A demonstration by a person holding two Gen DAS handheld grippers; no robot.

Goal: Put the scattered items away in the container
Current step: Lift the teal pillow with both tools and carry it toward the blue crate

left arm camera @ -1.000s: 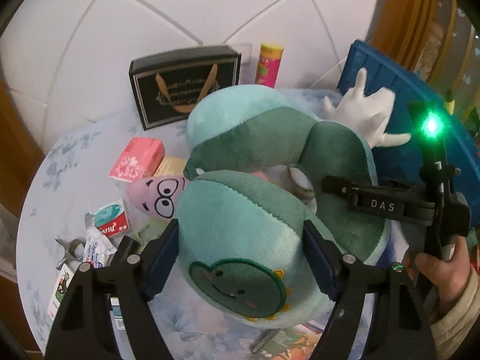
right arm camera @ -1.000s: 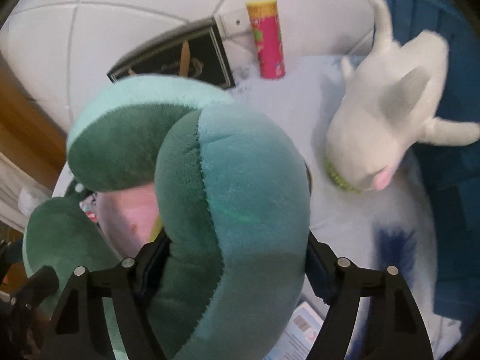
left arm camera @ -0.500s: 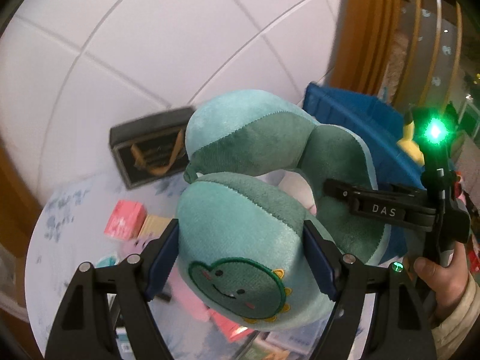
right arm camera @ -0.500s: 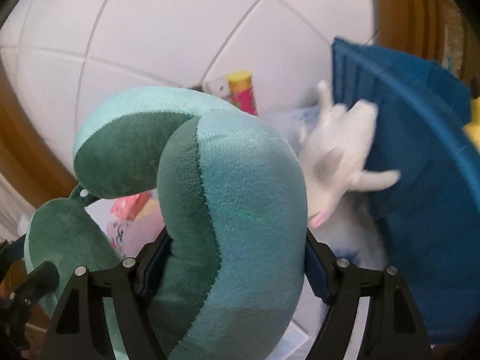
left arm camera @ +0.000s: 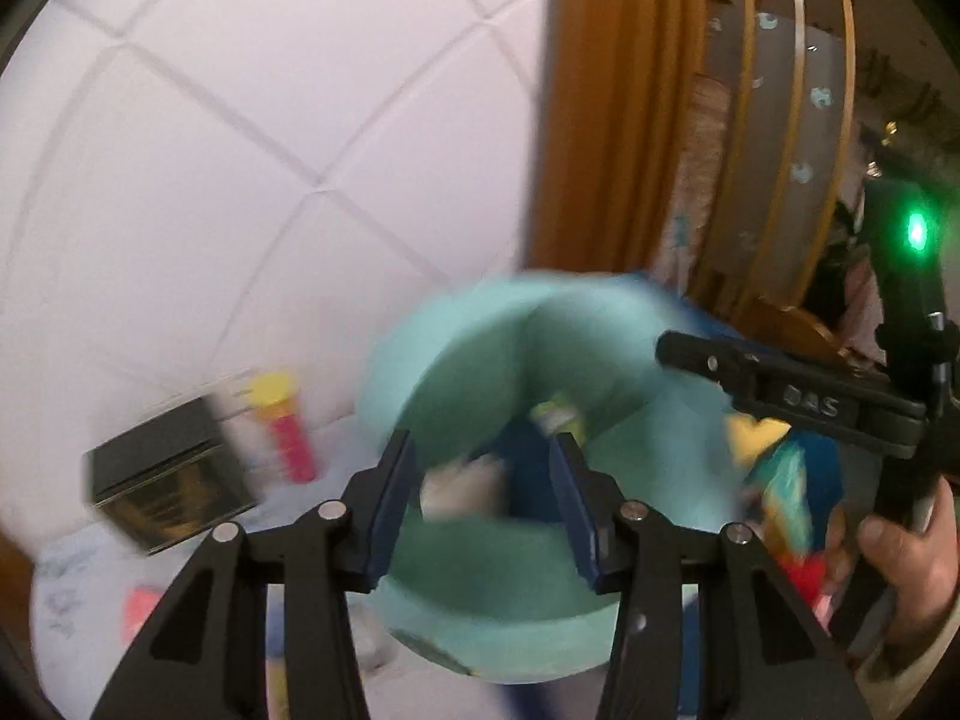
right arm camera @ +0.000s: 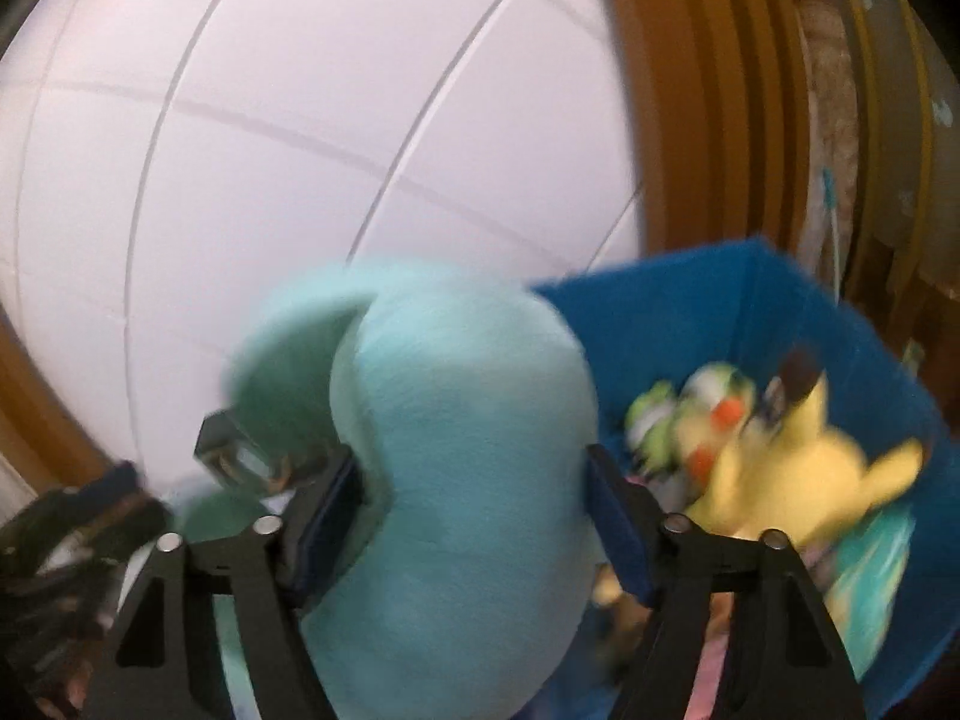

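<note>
A teal-green U-shaped plush neck pillow (right arm camera: 462,456) is held in the air by my right gripper (right arm camera: 474,516), whose jaws are shut on one of its arms, beside the blue fabric bin (right arm camera: 690,324). In the left wrist view the pillow (left arm camera: 498,618) is blurred and hangs past my left gripper (left arm camera: 483,504), whose jaws stand apart with nothing between them. The right gripper's body (left arm camera: 840,408) shows at the right there.
The bin holds a yellow plush (right arm camera: 798,456) and other soft toys. On the floral tablecloth sit a black gift box (left arm camera: 162,480), a red-and-yellow tube (left arm camera: 285,426) and a pink packet (left arm camera: 141,606). A white tiled wall and wooden frame stand behind.
Both grippers rose and swung right toward the bin. My left gripper let go of the pillow's end, which now hangs from the right gripper alone.
</note>
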